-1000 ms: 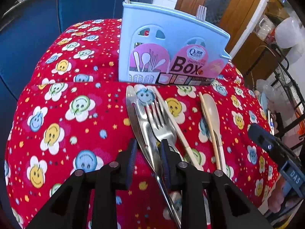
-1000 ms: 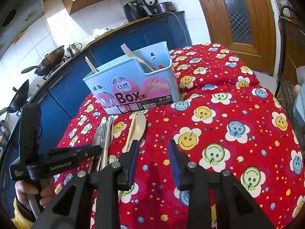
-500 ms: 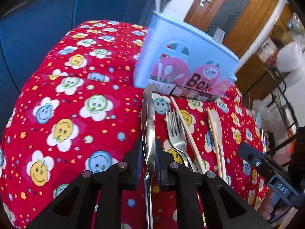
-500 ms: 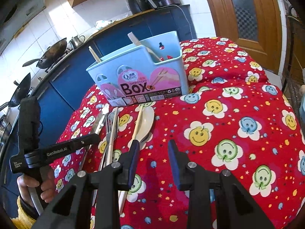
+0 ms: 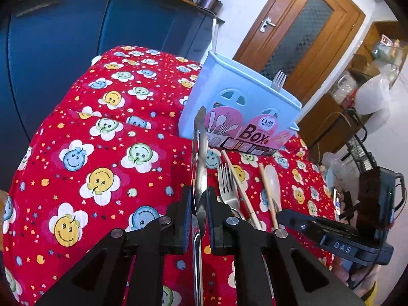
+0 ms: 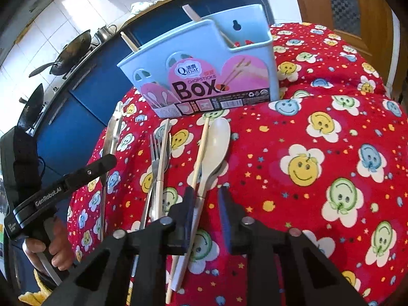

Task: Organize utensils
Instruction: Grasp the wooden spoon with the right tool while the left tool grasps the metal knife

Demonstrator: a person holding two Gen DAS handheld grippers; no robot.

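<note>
My left gripper [image 5: 197,205] is shut on a steel knife [image 5: 199,158] and holds it lifted above the cloth, blade pointing toward the light blue chopsticks box [image 5: 239,117]. The knife [image 6: 113,132] also shows raised in the right wrist view. A steel fork [image 5: 225,183], a chopstick [image 5: 238,186] and a cream spoon [image 5: 272,181] lie on the red cloth in front of the box. My right gripper [image 6: 205,210] is open, low over the cream spoon's [image 6: 215,145] handle and a chopstick [image 6: 200,160]. The box [image 6: 204,68] holds a fork and a chopstick.
The table is covered by a red smiley-flower cloth [image 6: 318,168]. Blue kitchen cabinets [image 5: 76,38] stand behind it, with woks [image 6: 74,51] on the counter. A wooden door [image 5: 301,33] is at the back right.
My left gripper closed on the knife and lifted it off the cloth toward the box. My right gripper moved forward and down over the spoon handle.
</note>
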